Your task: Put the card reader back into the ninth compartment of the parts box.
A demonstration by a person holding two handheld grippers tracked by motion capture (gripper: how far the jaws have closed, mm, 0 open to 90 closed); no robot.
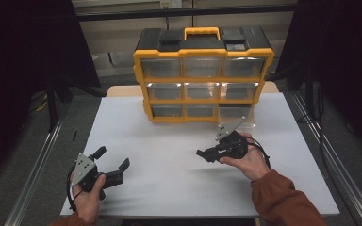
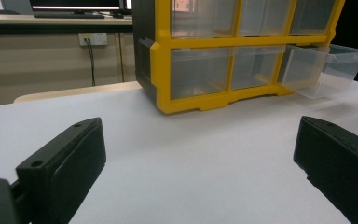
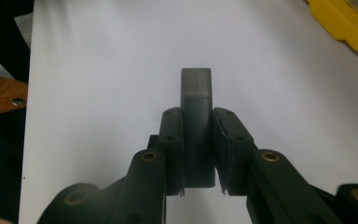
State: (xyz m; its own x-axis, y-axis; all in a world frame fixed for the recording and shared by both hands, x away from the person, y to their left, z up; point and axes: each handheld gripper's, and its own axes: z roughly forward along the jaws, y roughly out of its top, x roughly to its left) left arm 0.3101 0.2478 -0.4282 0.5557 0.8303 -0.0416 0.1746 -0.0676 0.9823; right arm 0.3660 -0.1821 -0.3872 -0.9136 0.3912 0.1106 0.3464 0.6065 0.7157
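Nearest you, your left gripper (image 1: 107, 165) rests with jaws wide apart and empty. Your right gripper (image 1: 206, 154), mid-table, is clamped on a small dark block (image 3: 196, 122); it looks stiff and light, held by its long sides. Farther off, the organizer's (image 1: 202, 74) lower right drawer (image 2: 328, 67) stands pulled out, its contents hard to make out.

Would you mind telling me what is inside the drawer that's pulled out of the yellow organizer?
The pulled-out drawer at the organizer's bottom right looks empty through its clear walls; its back stays hidden in the slot. The right gripper grips a dark grey block.
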